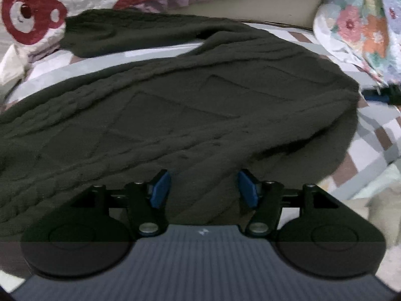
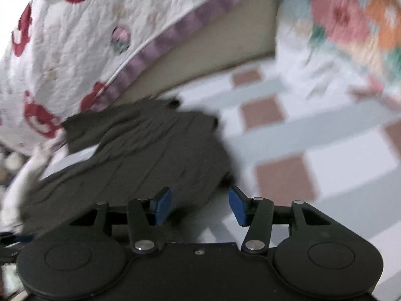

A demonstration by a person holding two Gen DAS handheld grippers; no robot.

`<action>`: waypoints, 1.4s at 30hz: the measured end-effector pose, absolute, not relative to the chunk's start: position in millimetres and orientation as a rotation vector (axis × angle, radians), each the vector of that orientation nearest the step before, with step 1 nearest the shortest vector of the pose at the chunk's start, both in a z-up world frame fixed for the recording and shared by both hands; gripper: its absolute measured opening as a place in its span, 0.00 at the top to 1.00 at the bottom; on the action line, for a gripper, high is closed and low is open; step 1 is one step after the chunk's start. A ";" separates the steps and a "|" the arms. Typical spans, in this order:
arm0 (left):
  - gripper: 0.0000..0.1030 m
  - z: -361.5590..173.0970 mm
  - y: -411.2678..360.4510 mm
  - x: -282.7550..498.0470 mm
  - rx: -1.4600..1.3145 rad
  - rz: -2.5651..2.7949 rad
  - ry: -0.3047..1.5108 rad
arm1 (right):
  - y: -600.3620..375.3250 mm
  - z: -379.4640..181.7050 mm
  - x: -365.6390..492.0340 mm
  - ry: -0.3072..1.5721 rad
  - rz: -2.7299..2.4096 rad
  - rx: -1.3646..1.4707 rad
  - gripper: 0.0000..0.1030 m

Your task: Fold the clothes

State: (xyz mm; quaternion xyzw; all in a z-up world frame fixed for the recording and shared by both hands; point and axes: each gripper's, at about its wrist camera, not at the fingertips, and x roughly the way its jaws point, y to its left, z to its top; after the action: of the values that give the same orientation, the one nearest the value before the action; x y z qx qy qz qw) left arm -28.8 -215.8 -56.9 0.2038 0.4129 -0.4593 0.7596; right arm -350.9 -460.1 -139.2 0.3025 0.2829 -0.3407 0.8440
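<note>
A dark green cable-knit sweater (image 1: 175,105) lies spread on the checked bedsheet (image 1: 376,135), one sleeve reaching to the far left. My left gripper (image 1: 204,188) is open just above the sweater's near part, blue pads apart, holding nothing. In the right wrist view the sweater (image 2: 150,145) lies ahead and to the left. My right gripper (image 2: 200,207) is open and empty at the sweater's right edge, over the sheet (image 2: 288,175). The right gripper also shows in the left wrist view (image 1: 383,94), at the sweater's far right edge.
A white quilt with red bear prints (image 1: 32,10) (image 2: 75,57) is bunched at the back left. A floral pillow or blanket (image 1: 363,30) (image 2: 351,20) lies at the back right. A beige headboard (image 1: 250,7) runs behind the bed.
</note>
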 end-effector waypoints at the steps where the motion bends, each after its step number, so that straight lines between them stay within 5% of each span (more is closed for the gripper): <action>1: 0.41 -56.5 -213.0 -25.6 0.429 -0.983 0.894 | -457.1 -142.3 -348.2 0.609 -0.704 0.638 0.45; 2: 0.47 -56.1 -210.0 -22.2 0.415 -0.970 0.890 | -454.2 -145.4 -345.5 0.621 -0.690 0.637 0.45; 3: 0.70 -55.1 -206.2 -17.6 0.400 -0.974 0.892 | -451.2 -148.6 -342.8 0.632 -0.675 0.636 0.45; 4: 0.79 -54.1 -203.1 -13.9 0.381 -0.978 0.900 | -448.2 -151.7 -340.1 0.644 -0.660 0.635 0.45; 11: 0.81 -46.0 -183.5 2.0 0.285 -0.945 0.917 | -427.4 -173.6 -321.0 0.724 -0.555 0.627 0.39; 14: 0.81 -40.1 -175.6 4.0 0.264 -0.937 0.911 | -418.6 -179.1 -309.9 0.710 -0.510 0.574 0.40; 15: 0.81 -37.4 -172.0 4.4 0.250 -0.932 0.909 | -416.1 -178.2 -307.0 0.716 -0.469 0.546 0.55; 16: 0.81 -34.9 -168.7 4.6 0.237 -0.929 0.906 | -413.7 -174.8 -304.4 0.718 -0.410 0.543 0.86; 23: 0.77 -22.6 -155.5 1.8 0.185 -0.955 0.898 | -444.3 -108.5 -327.2 0.333 -0.202 0.858 0.88; 26: 0.65 -15.2 -156.7 -8.1 0.206 -1.003 0.884 | -458.5 -107.7 -333.4 0.236 -0.241 0.932 0.88; 33: 0.45 -22.8 -155.2 -38.6 0.322 -1.069 0.983 | -460.7 -117.5 -330.6 0.355 -0.484 0.821 0.90; 42: 0.41 -58.6 -159.7 -25.8 0.353 -0.896 1.078 | -450.4 -104.9 -333.7 0.465 -0.459 0.686 0.89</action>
State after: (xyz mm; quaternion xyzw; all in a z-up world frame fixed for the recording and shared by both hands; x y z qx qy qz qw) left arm -25.8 -159.7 -58.6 0.1614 0.4932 -0.4101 0.7500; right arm -333.7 -450.4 -104.9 0.3304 0.2237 -0.2212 0.8898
